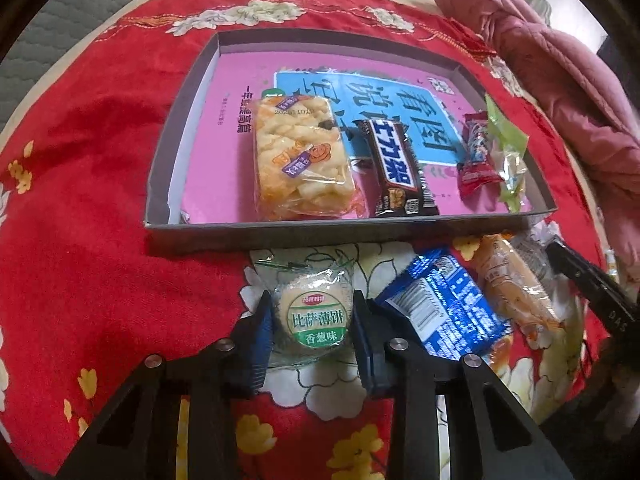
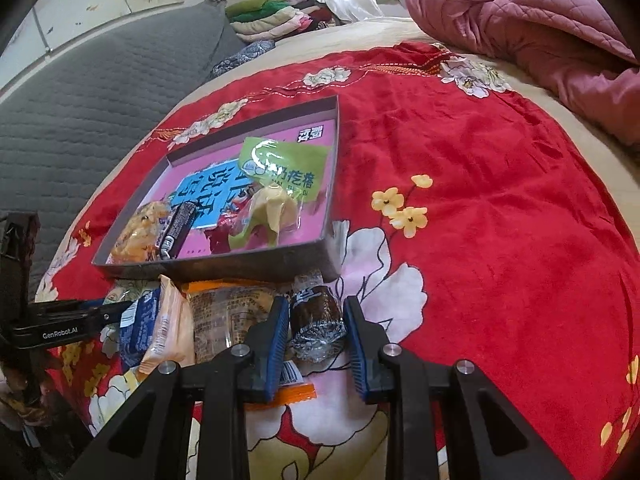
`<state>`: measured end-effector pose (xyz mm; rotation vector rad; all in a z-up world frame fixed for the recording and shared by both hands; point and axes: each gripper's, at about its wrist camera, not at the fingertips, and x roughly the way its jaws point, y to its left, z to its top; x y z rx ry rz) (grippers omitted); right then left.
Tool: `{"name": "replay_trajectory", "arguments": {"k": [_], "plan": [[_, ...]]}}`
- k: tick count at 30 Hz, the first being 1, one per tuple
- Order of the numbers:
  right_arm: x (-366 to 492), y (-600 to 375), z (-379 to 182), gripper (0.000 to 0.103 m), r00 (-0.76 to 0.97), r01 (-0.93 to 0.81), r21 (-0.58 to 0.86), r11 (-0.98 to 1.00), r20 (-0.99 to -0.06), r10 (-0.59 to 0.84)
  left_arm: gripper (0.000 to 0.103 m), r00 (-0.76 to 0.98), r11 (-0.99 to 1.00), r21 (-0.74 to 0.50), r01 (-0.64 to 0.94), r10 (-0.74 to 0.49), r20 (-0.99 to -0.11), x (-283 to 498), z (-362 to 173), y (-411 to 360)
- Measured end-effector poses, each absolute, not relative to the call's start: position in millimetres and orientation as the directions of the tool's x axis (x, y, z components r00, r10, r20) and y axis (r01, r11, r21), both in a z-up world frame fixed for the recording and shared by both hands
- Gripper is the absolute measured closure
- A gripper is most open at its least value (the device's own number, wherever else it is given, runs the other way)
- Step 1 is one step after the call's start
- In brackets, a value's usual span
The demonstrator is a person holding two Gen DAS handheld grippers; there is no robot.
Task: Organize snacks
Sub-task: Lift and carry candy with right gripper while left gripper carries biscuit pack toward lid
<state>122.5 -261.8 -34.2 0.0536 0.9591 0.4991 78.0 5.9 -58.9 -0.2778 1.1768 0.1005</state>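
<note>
The left hand-held gripper [image 1: 313, 322] pinches a light, brittle round cracker in crinkly clear wrap [image 1: 312, 312] at six o'clock of the grey box [image 1: 344, 232] on the bed, best held gently by its edges, while the right hand-held gripper [image 2: 316, 328] clasps a dark wrapped roll [image 2: 316, 320].

"比萨薄饼 香葱味" on the round cracker pack [image 1: 312, 320]; "GenRobot.AI" on the left gripper [image 2: 80, 322].

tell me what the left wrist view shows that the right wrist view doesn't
Only the left wrist view shows the left gripper shut on a round cracker pack. Only the right wrist view shows the right gripper closed on a dark roll snack, plus folded clothes. Both show the box holding snacks, the blue packet and the red blanket.
</note>
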Motion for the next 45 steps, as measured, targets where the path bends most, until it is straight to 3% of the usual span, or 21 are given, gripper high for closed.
{"name": "replay_trajectory", "arguments": {"k": [45], "plan": [[98.4, -232.5, 10.9, 0.075, 0.537, -0.482, 0.272, 0.832, -0.659, 0.527, 0.067, 0.512, 0.955, -0.209, -0.212, -0.074, -0.856, 64.1, 6.1, 1.7]]}}
